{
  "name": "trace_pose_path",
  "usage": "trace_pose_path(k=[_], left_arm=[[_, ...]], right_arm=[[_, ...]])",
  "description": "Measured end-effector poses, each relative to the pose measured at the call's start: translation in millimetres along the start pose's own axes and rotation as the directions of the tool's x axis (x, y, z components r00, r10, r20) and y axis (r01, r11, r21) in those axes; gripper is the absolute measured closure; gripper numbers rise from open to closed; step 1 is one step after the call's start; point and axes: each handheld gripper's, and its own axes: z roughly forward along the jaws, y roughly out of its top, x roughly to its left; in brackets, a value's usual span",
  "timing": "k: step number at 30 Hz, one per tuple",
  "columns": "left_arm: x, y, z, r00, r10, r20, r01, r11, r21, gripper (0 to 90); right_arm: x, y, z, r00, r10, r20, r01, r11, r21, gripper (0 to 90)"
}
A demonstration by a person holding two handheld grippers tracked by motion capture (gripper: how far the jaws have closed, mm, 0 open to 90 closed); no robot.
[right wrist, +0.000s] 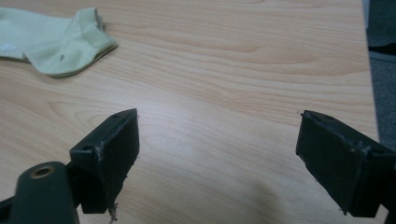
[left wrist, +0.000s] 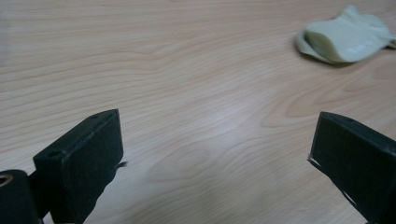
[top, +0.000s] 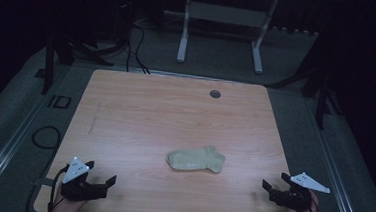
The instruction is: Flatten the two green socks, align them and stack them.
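Held low at the near edge of a wooden table [top: 140, 112]: left gripper [top: 102, 176] at seven o'clock, right gripper [top: 275, 181] at five o'clock, each in a hand, each topped by a grey three-cornered plate. Jaws of both spread wide, nothing between them but bare wood grain, as seen along the left gripper [left wrist: 212, 149] and the right gripper [right wrist: 217, 147] in their own views. Farther in, just short of table centre and between the two tools, well apart from both: a pale green ankle sock [top: 196, 159], lying flat on the tabletop, cuff toward three o'clock. Same sock [left wrist: 345, 35] at one o'clock from the left gripper; sock [right wrist: 53, 39] at eleven o'clock from the right gripper, cuff opening facing it. Beyond, near the far edge at one o'clock, a small round grey cable grommet [top: 215, 94] set in the wood. Past the table, on grey carpet, white desk legs [top: 183, 35] and black cables [top: 135, 47] in deep shadow.
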Motion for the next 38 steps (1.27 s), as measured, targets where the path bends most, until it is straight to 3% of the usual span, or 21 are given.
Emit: trace_pose_path(k=[7,11,15,17,24,29,31,38], left_arm=[[7.6,-5.9,-7.3,0.9980,-0.015,-0.061,0.014,0.9996,-0.023,2.6],[7.8,-12.8,-10.6,0.9895,-0.045,-0.137,0.037,0.9977,-0.057,2.7],[11.8,-12.1,-16.5,0.9799,-0.086,-0.180,0.069,0.9927,-0.098,2.7],[14.3,-12.8,-18.5,0.9783,-0.106,-0.178,0.086,0.9892,-0.119,2.7],[17.3,-13.6,-21.2,0.9752,-0.120,-0.186,0.095,0.9863,-0.135,2.6],[19.6,-14.2,-23.1,0.9670,-0.139,-0.214,0.107,0.9822,-0.154,2.6],[19.9,-14.3,-23.0,0.9649,-0.133,-0.226,0.101,0.9837,-0.149,2.7],[20.7,-14.9,-22.7,0.9651,-0.136,-0.224,0.104,0.9837,-0.147,2.7]], right_arm=[[-6.4,-2.6,-1.5,0.9989,0.027,0.039,-0.026,0.999,-0.027,13.6],[-8.0,-4.2,-1.7,0.9972,0.053,0.052,-0.051,0.998,-0.047,13.7],[-8.5,-5.5,0.3,0.9954,0.054,0.078,-0.051,0.998,-0.047,13.7],[-8.4,-4.9,0.4,0.9954,0.058,0.077,-0.054,0.997,-0.053,13.8],[-9.1,-4.1,2.1,0.9945,0.063,0.083,-0.058,0.997,-0.054,13.8],[-12.2,-3.5,2.1,0.9927,0.075,0.094,-0.070,0.996,-0.055,13.8],[-12.2,-3.3,2.2,0.9927,0.075,0.094,-0.070,0.996,-0.055,13.8],[-11.3,-3.1,3.8,0.9926,0.067,0.101,-0.063,0.997,-0.042,13.8]])
